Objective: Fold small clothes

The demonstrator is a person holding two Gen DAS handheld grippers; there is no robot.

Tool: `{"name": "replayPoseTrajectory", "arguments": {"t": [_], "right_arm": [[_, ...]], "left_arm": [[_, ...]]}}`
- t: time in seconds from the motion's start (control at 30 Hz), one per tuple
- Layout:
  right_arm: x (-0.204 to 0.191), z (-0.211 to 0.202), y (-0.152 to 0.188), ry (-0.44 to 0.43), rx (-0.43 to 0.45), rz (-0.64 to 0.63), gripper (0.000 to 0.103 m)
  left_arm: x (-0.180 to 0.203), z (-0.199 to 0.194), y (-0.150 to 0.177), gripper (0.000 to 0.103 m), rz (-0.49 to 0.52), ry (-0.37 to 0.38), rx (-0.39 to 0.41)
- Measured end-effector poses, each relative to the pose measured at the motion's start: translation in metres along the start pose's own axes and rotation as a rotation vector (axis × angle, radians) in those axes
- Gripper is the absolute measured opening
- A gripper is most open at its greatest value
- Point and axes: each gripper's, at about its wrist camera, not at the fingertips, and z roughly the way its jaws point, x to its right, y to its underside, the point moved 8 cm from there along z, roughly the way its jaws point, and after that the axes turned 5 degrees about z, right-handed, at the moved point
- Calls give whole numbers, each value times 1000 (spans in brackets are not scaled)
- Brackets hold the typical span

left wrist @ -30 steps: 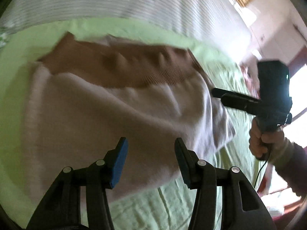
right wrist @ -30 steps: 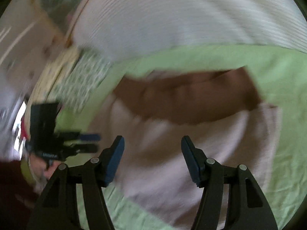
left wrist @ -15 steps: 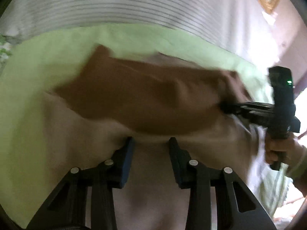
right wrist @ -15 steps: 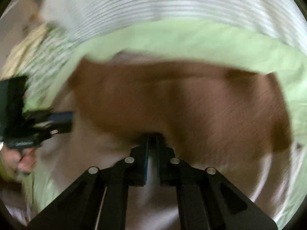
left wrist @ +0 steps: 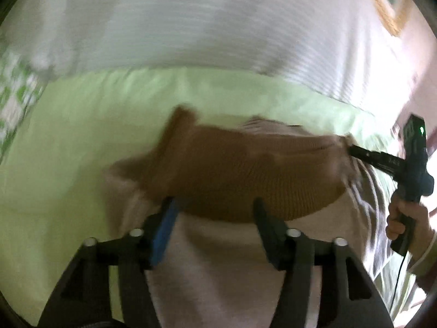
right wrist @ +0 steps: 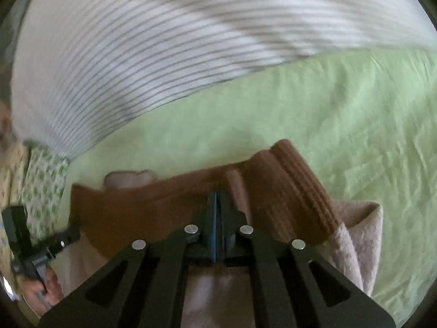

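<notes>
Your right gripper (right wrist: 217, 205) has its jaws clamped on the sweater's (left wrist: 240, 175) brown part, lying on the bed (right wrist: 341, 114). The left gripper (left wrist: 215, 213) is spread wide, holding nothing, so a one-sided pull could skew or bunch the fold.

Both wrist views close over sweater (left wrist: 240, 180)

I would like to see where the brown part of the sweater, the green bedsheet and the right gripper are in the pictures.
brown part of the sweater (left wrist: 245, 172): left wrist view, on the knitted middle.
green bedsheet (right wrist: 341, 114): right wrist view, on a bare wrinkled area.
right gripper (right wrist: 216, 199): right wrist view, at the closed fingertips.
</notes>
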Motion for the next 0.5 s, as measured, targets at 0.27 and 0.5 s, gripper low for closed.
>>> {"name": "replayPoseTrajectory", "arguments": {"t": [0.27,0.5], "right_arm": [[-35,-5,42,-157,-149,-125,4],[-16,21,38,-40,-151,-155,4]], "left_arm": [[91,37,-2,62,225,187,-138],[53,76,-17,36,210,-28,-155]]}}
